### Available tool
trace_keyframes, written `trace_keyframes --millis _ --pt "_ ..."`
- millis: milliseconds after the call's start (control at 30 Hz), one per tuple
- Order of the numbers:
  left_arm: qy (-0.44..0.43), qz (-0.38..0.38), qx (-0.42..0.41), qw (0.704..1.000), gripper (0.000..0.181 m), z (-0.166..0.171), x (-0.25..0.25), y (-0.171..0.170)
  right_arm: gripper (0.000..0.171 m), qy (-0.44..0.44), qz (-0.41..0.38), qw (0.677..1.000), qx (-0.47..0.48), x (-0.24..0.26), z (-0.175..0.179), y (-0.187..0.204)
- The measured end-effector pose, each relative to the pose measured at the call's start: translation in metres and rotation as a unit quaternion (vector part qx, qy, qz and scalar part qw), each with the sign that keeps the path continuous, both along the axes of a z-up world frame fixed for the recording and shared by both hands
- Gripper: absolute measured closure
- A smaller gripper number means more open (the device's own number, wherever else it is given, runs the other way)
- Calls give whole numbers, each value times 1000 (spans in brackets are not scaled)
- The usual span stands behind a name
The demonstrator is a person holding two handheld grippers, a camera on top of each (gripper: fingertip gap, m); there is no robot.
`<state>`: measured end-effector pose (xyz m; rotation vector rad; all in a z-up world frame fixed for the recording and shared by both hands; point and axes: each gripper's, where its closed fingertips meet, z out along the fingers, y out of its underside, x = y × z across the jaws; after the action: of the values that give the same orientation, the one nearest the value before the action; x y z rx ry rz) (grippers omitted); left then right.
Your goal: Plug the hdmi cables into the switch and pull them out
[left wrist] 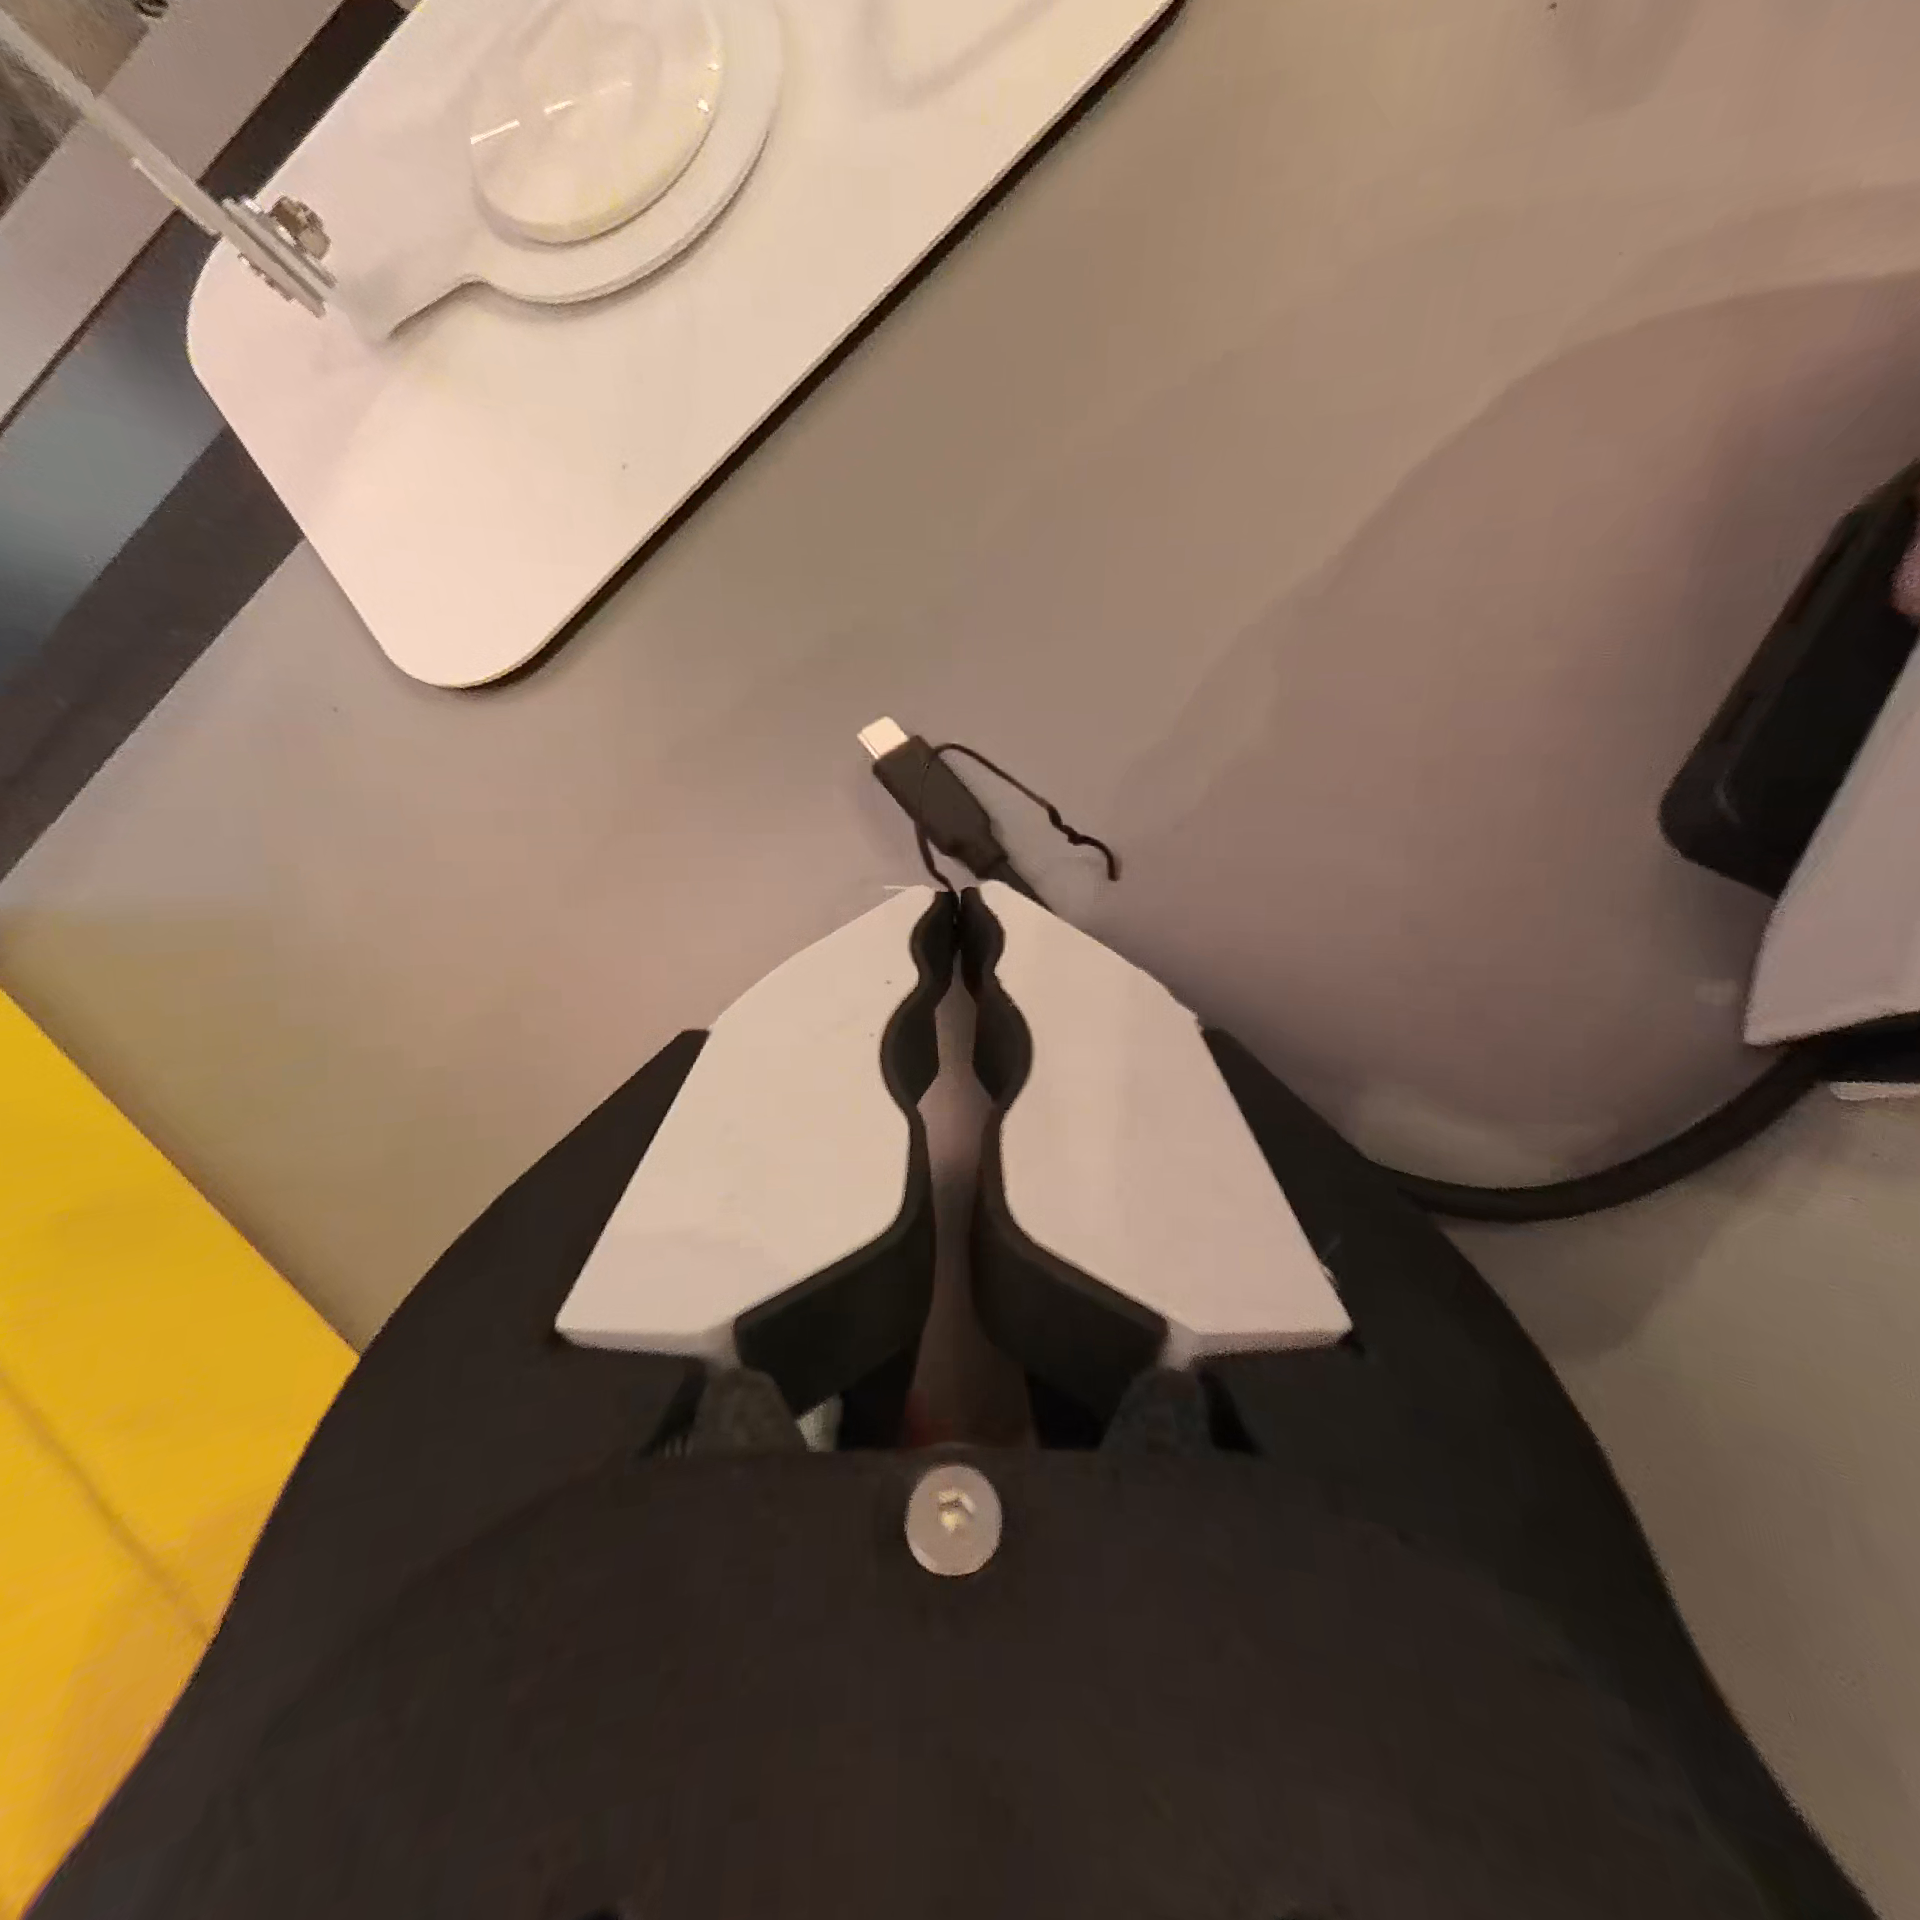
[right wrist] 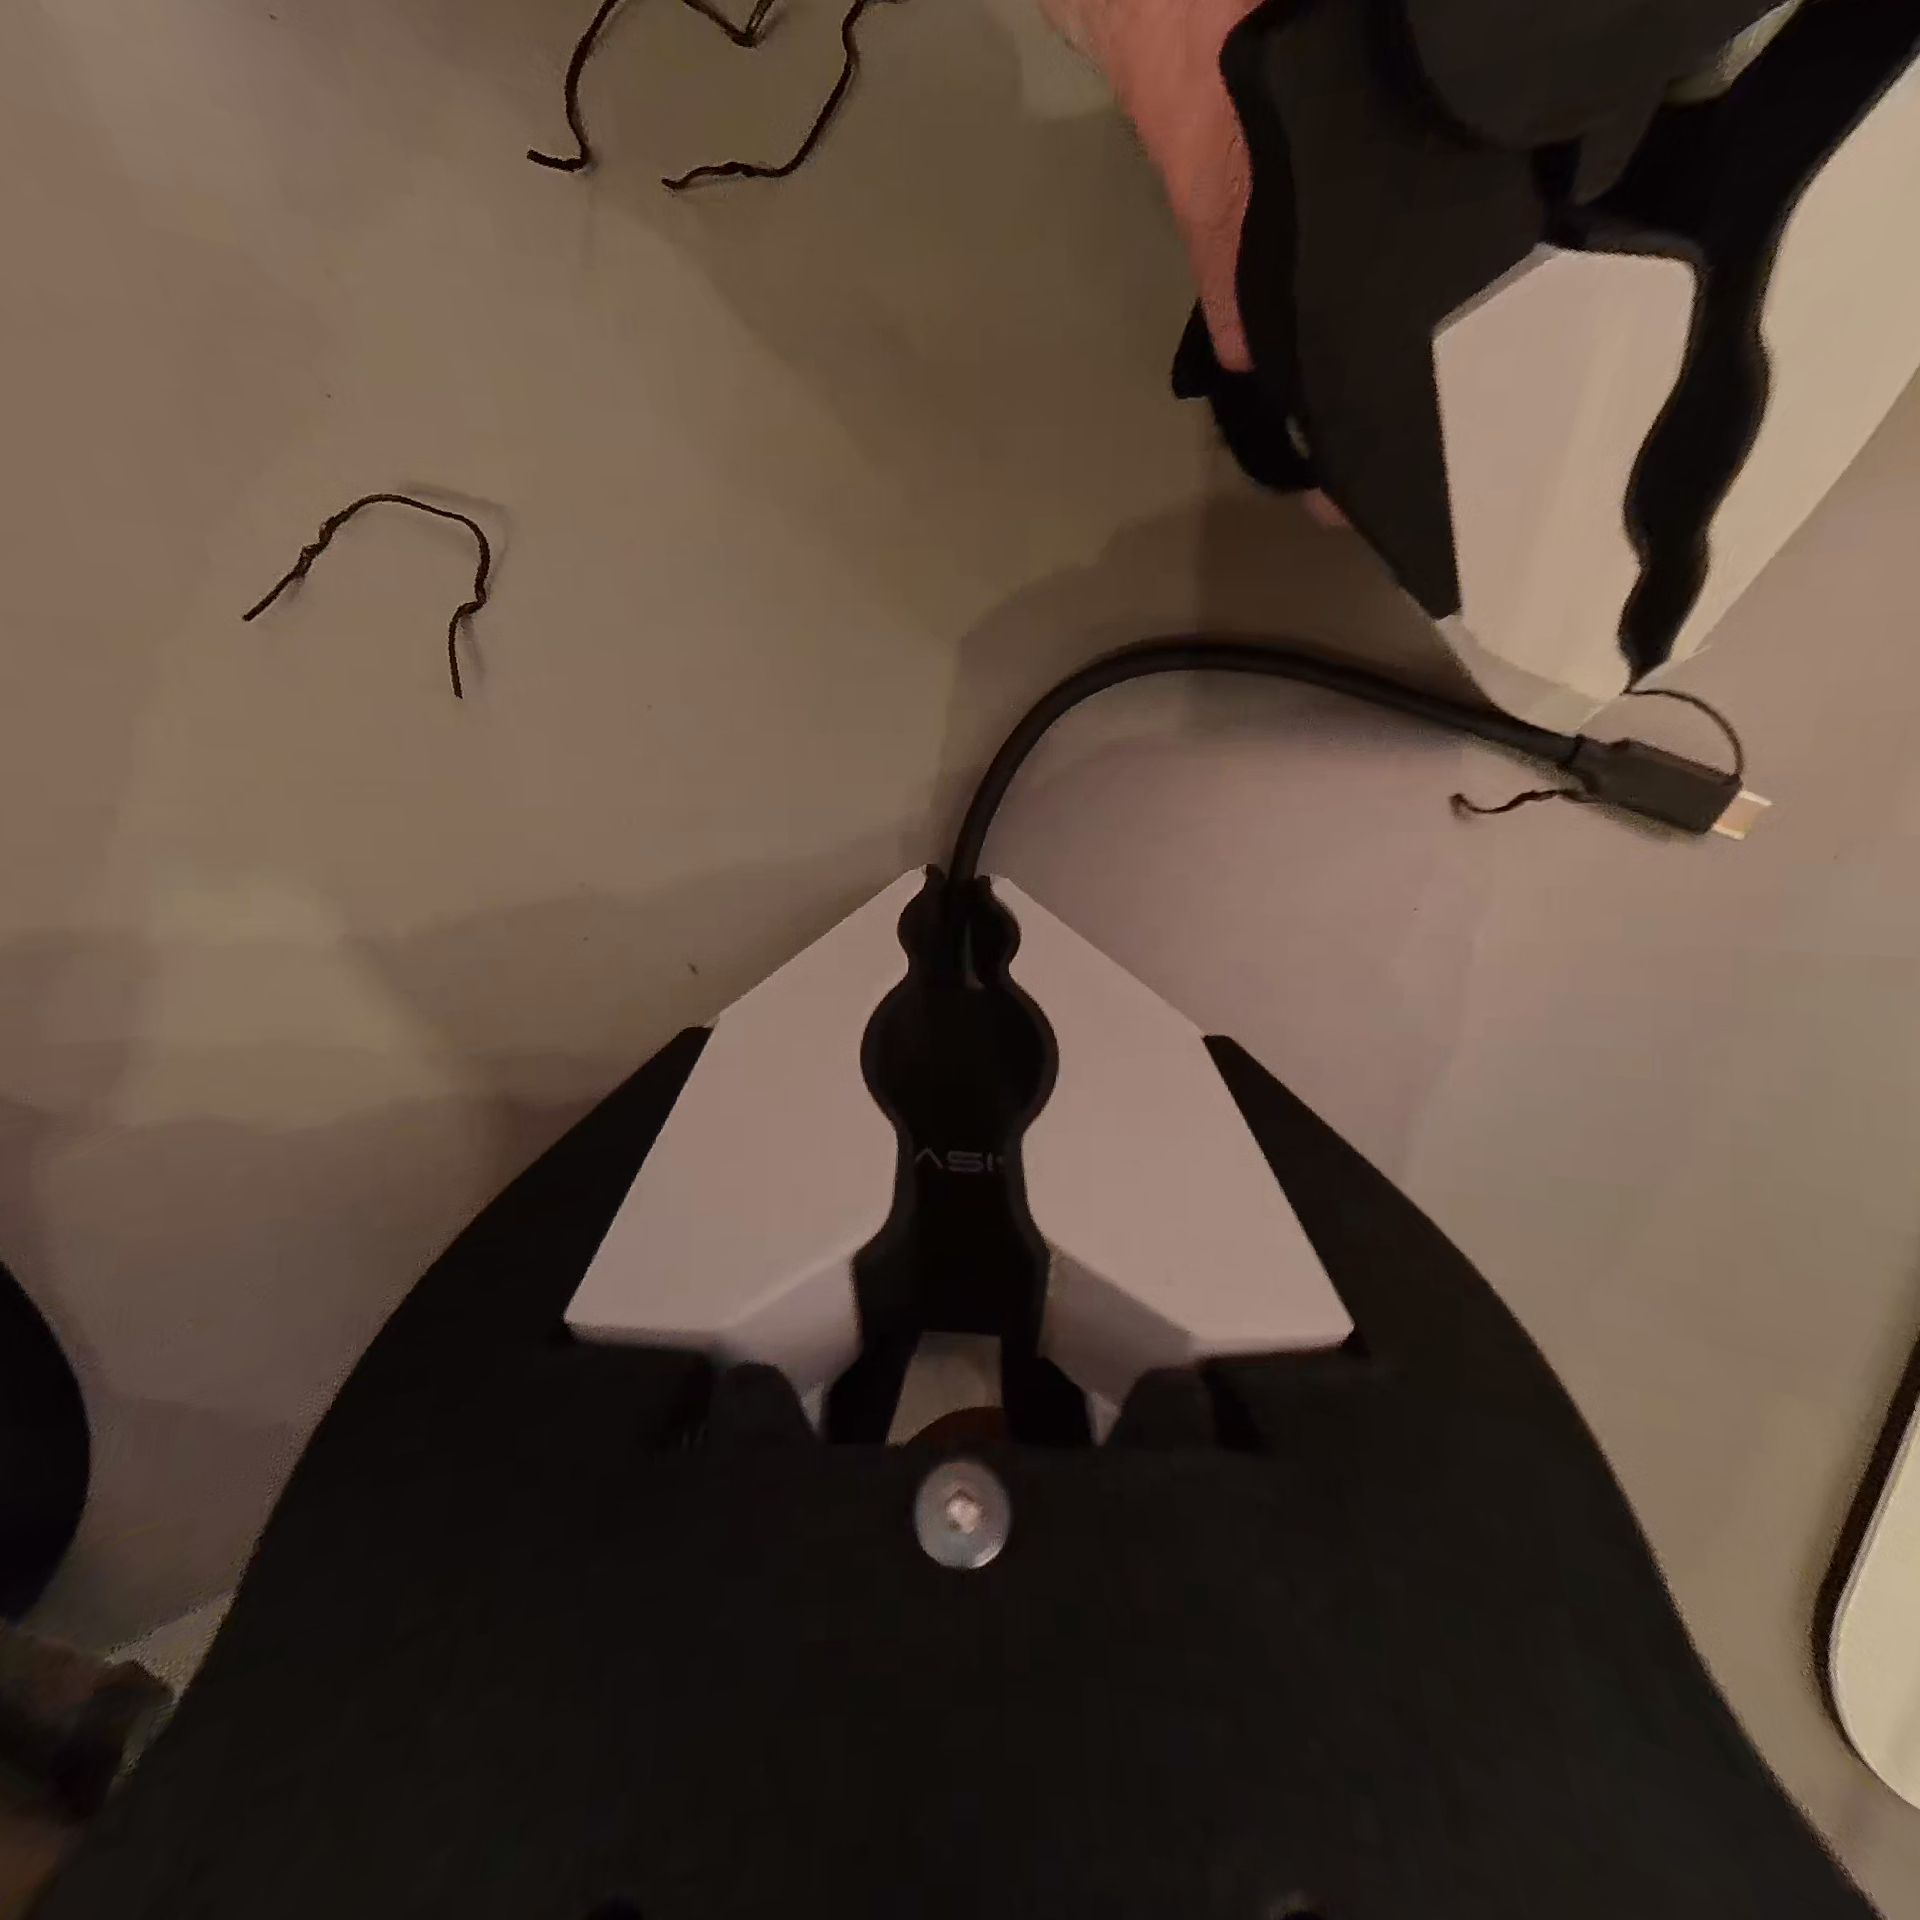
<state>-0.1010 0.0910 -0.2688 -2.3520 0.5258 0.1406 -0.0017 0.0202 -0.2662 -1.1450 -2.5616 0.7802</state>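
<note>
cable [right wrist: 1049,727] clenched by right hand-held gripper [right wrist: 961,894]; left hand-held gripper [left wrist: 958,902] seemingly pinching thread [left wrist: 1049,810].

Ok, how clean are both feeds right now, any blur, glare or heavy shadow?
Left wrist view: sharp at the small black plug with the silver tip; streaks of glare on the clear round dome on the white base; soft shadow bands across the grey table. Right wrist view: dimmer and warmer; the far left gripper is motion-blurred.

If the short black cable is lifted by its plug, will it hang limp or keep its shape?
The short black cable probably keeps its shape: it holds a smooth arch out of the right tongs. Its plug seems small and light. The thin thread on it will likely dangle.
</note>
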Motion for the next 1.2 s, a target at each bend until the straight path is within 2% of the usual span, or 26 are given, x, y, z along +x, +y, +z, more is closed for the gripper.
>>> trace_keyframes --millis 200,300,600,700,767,833,900,1000,1100,1200 --pt "11 -66 3 998 180 0 20 -6 166 12 3 1000 3 -3 0 1" --pt "7 -89 -3 996 180 0 25 -11 157 27 -1 1000 11 -6 0 5" --pt "11 -142 6 990 180 1 38 -19 104 87 -34 994 65 -24 5 25" --pt "17 -164 11 986 180 1 43 -23 94 97 -51 992 57 -27 6 29" --pt "8 -194 13 981 180 1 53 -29 82 90 -66 993 41 -27 4 30" --pt "23 -200 16 979 180 2 55 -31 87 78 -63 995 13 -25 1 24" --pt "19 -212 17 977 180 2 60 -34 101 57 -55 997 -15 -20 -1 17" --pt "9 -215 23 976 181 3 62 -37 103 52 -55 997 -26 -19 -2 15" --pt "9 -230 29 973 181 4 65 -40 115 48 -45 997 -32 -18 -1 11" --pt "-13 -243 23 970 180 5 71 -48 118 49 -45 997 -33 -18 -1 11"
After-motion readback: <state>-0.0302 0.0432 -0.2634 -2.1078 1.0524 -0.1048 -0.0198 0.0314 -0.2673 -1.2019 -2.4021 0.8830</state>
